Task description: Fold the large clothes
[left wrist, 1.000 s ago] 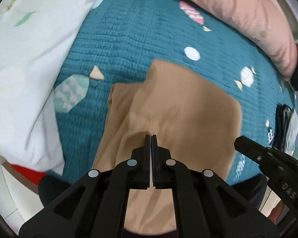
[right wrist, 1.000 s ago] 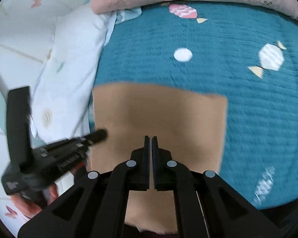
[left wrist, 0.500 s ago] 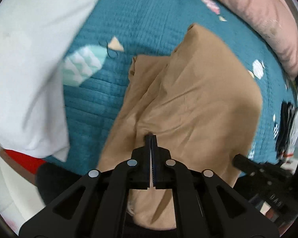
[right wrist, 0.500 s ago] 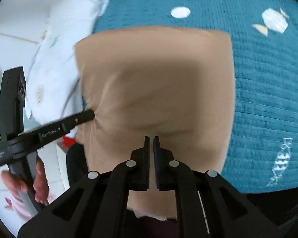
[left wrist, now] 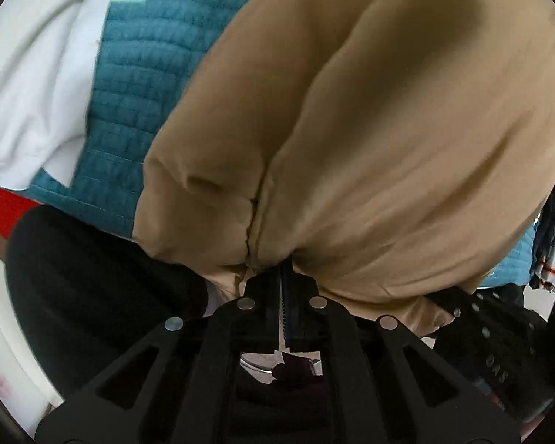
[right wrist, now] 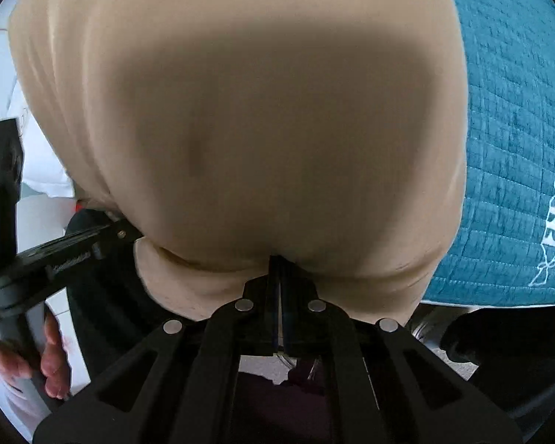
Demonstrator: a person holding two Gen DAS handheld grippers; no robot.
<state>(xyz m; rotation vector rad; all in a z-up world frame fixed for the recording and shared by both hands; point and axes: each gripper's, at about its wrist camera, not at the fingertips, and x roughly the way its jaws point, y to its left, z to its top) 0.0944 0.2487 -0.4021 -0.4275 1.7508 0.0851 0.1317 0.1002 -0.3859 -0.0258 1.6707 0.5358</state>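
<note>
A tan garment [left wrist: 388,129] fills most of both views, lifted and bulging over the teal quilted bed cover [left wrist: 129,85]. My left gripper [left wrist: 283,270] is shut on the garment's near edge beside a seam. My right gripper [right wrist: 277,262] is shut on the same near edge of the tan garment [right wrist: 259,111], which hangs close to the lens. The left gripper also shows in the right wrist view [right wrist: 125,235] at the garment's left side. The right gripper's body shows at the lower right of the left wrist view [left wrist: 492,333].
A white pillow [left wrist: 29,74] lies at the left on the bed. The teal cover with candy prints [right wrist: 518,148] stretches to the right. Something red [left wrist: 3,207] sits at the bed's left edge. Dark clothing [left wrist: 551,229] lies at the far right.
Both grippers have raised the garment's near edge up and forward. The cloth now fills the views and hides the bed, where earlier it lay flat.
</note>
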